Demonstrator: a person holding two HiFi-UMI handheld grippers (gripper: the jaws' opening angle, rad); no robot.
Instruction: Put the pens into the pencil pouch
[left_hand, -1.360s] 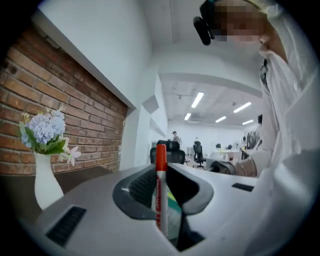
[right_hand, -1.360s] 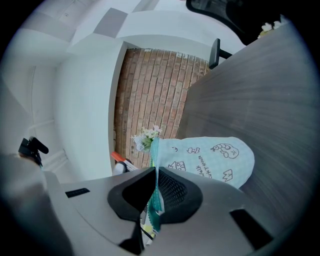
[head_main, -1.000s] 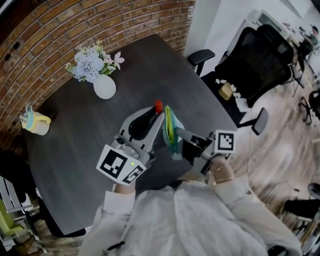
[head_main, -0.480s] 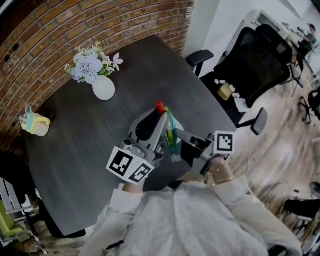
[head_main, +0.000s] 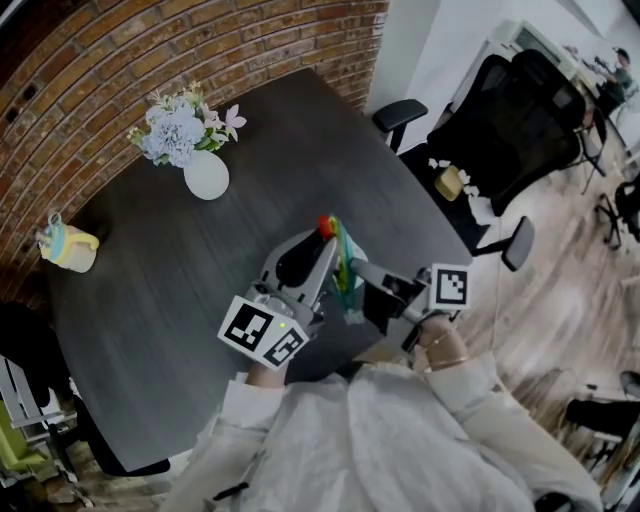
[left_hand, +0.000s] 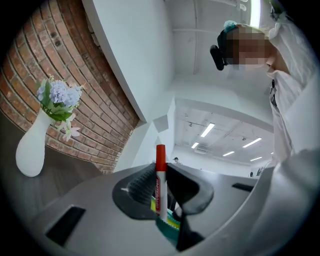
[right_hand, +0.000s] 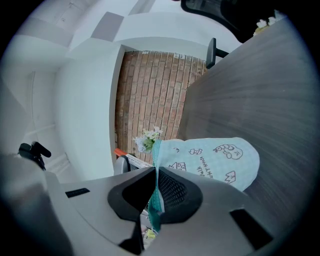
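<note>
My left gripper (head_main: 322, 240) (left_hand: 161, 190) is shut on a white marker with a red cap (left_hand: 160, 181) (head_main: 325, 226), held between the jaws with the cap pointing away. My right gripper (head_main: 352, 268) (right_hand: 154, 197) is shut on the teal-edged rim of a light blue pencil pouch (right_hand: 210, 159) (head_main: 344, 262) printed with small cartoons. The pouch hangs above the near right part of the dark table (head_main: 200, 250). The marker's lower end sits at the pouch's open mouth, where a yellow-green pen (left_hand: 154, 202) shows inside.
A white vase of pale flowers (head_main: 205, 170) (left_hand: 35, 145) stands at the far side of the table, a small yellow cup (head_main: 68, 247) at its left edge. Black office chairs (head_main: 510, 130) stand to the right beyond the table, near a brick wall (head_main: 150, 60).
My left gripper has sunk with the marker and rolled slightly, bringing the red cap lower and closer to the pouch mouth. The right gripper and pouch have stayed put.
</note>
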